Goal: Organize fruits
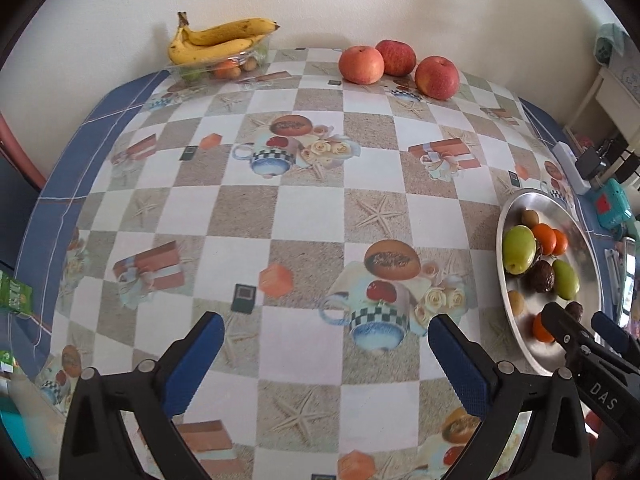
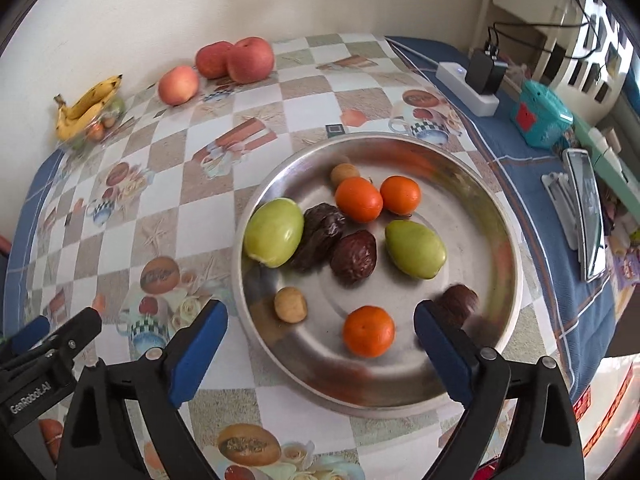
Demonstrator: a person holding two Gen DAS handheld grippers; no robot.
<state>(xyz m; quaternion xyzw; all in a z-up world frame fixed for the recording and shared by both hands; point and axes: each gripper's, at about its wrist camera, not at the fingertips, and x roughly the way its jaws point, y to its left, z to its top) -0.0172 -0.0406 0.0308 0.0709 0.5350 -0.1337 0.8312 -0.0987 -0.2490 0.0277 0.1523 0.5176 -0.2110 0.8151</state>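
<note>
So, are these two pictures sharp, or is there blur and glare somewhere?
Left wrist view: the apples and bananas are sharp, the checked table bulges from the fisheye lens. Right wrist view: the metal plate has smeared glare, and the dark fruit near its rim looks blurred.

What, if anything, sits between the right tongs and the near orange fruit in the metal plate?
Nothing visible. The right tongs stand open over the metal plate, and the near orange fruit lies between their fingers on bare metal. The closest neighbours, a small tan fruit and a dark fruit, lie off to either side.
</note>
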